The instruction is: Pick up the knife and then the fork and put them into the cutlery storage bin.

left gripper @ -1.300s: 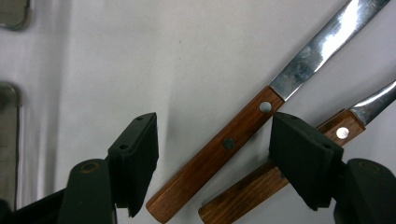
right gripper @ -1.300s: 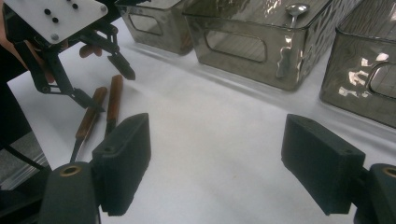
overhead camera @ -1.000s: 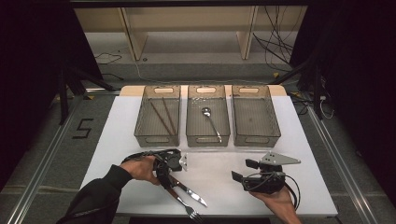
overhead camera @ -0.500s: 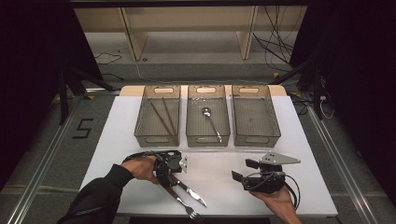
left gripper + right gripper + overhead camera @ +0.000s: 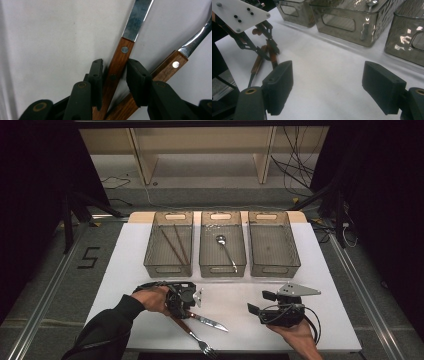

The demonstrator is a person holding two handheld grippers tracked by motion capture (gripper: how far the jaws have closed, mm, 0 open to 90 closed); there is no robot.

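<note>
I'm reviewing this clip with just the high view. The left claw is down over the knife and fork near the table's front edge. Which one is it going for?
Observer: In the left gripper view, the left claw straddles the knife at its wooden handle, just below the rivet. The fork handle lies outside, beyond one jaw.
Operator: Has it clamped yet?
Observer: I can't tell. The pads sit very close to the handle on both sides, but firm contact isn't clear.
Operator: And the right claw?
Observer: In the right gripper view, the right claw is wide open, with bare white table between its jaws.
</note>
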